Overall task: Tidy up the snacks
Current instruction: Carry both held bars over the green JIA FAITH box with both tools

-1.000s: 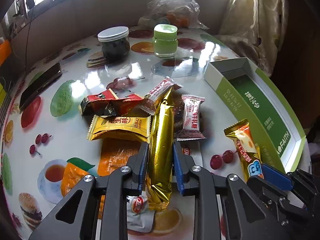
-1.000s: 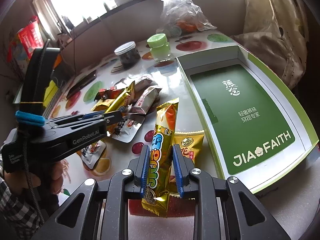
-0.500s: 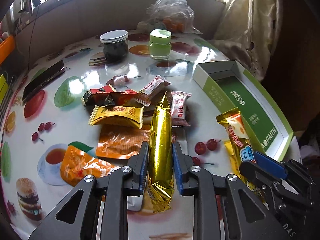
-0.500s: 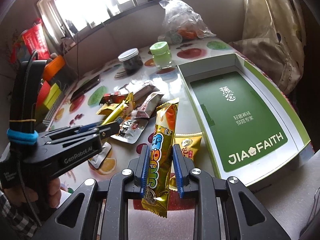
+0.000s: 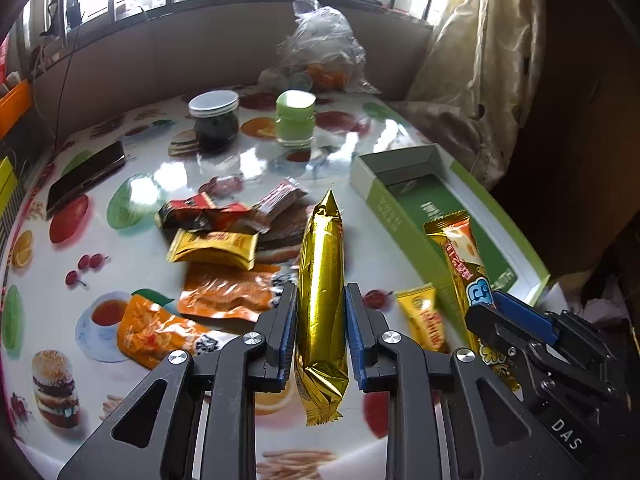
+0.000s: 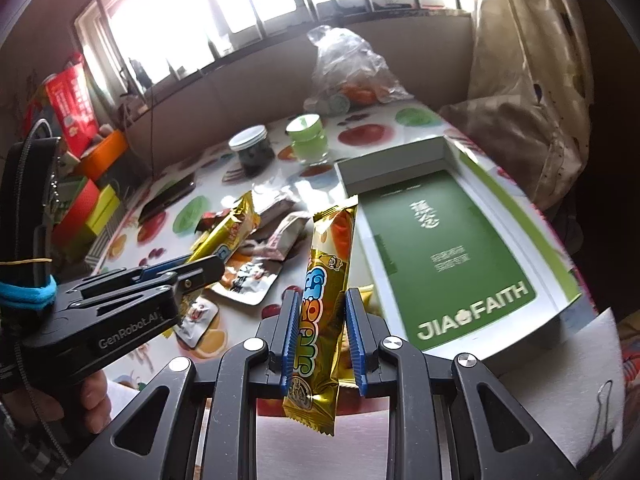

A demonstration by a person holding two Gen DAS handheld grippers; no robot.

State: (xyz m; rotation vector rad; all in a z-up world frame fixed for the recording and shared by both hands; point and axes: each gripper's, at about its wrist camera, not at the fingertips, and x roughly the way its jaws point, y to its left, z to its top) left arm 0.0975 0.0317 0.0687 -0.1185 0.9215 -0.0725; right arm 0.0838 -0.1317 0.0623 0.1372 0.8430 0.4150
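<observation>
My left gripper (image 5: 321, 300) is shut on a long gold snack bar (image 5: 322, 280) and holds it above the table. My right gripper (image 6: 320, 304) is shut on a gold and orange printed snack bar (image 6: 324, 300), also lifted; it shows in the left wrist view (image 5: 464, 264) too. An open green and white box (image 6: 448, 248) lies at the right, nothing inside it. A heap of loose snack packets (image 5: 224, 248) lies mid-table. A small yellow packet (image 5: 424, 316) lies by the box's near corner.
A dark jar with a white lid (image 5: 214, 120) and a green jar (image 5: 295, 118) stand at the back. A clear plastic bag (image 5: 320, 48) sits behind them. A black phone (image 5: 86, 178) lies at the left. A curtain (image 5: 480, 60) hangs beyond the box.
Both grippers have risen and pulled back from the table, each still holding its bar. The table and box look farther away.
</observation>
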